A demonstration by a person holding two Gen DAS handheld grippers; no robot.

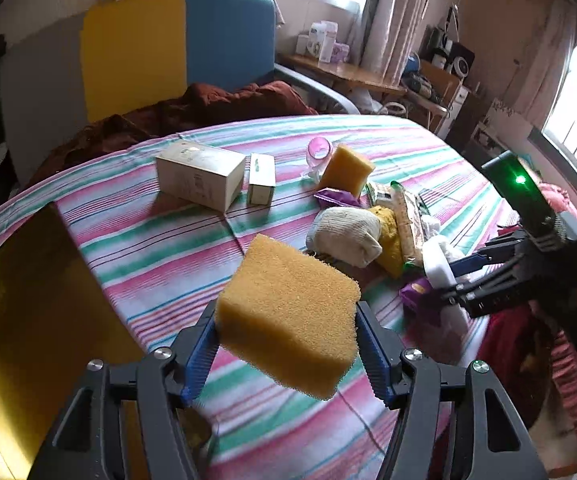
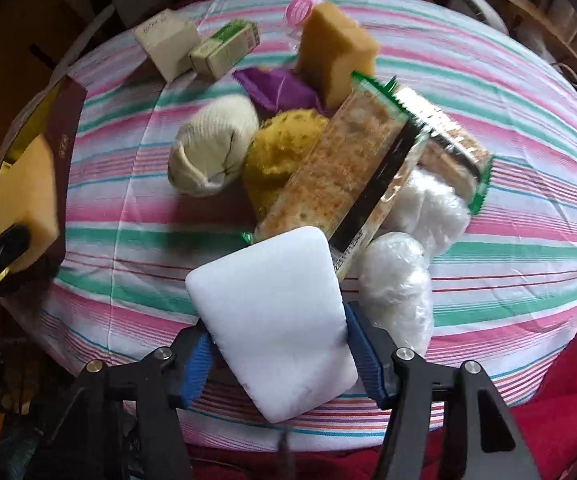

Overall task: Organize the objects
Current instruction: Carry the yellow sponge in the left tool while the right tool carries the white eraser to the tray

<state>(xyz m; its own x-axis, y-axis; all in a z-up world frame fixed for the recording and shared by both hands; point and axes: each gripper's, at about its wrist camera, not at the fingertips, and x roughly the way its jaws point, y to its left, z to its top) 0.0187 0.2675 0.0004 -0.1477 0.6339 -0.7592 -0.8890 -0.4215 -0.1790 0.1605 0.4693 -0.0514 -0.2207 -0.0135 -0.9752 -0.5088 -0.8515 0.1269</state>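
- My left gripper (image 1: 286,334) has its blue pads pressed on a yellow sponge (image 1: 288,316), which hangs clear above the striped sheet (image 1: 148,248).
- My right gripper (image 2: 276,350) is clamped on a white block (image 2: 276,320) (foam, by the look of it), the pads pinching its 2 long sides, low over the near edge of the sheet.
- Just beside the block lie 2 white wrapped bundles (image 2: 404,280), and a long cracker pack (image 2: 336,176) leans across the pile, its lower end touching the block's far edge.
- A second cracker pack (image 2: 452,152) lies behind the first, on top of the farther bundle.
- Left of the packs, a cream sock ball (image 2: 212,144) touches a mustard fuzzy ball (image 2: 276,152).
- Behind those, a purple wrapper (image 2: 280,88) lies against a second sponge (image 2: 336,52), which stands on end.
- A pink cup (image 1: 319,151), on its side, sits just beyond that sponge.
- Farther left, a white box (image 1: 200,174) and a smaller green-printed box (image 1: 261,178) sit side by side near the sheet's far edge.
- At the left edge, an open brown case (image 1: 40,300) with a gold lining rests on the sheet.
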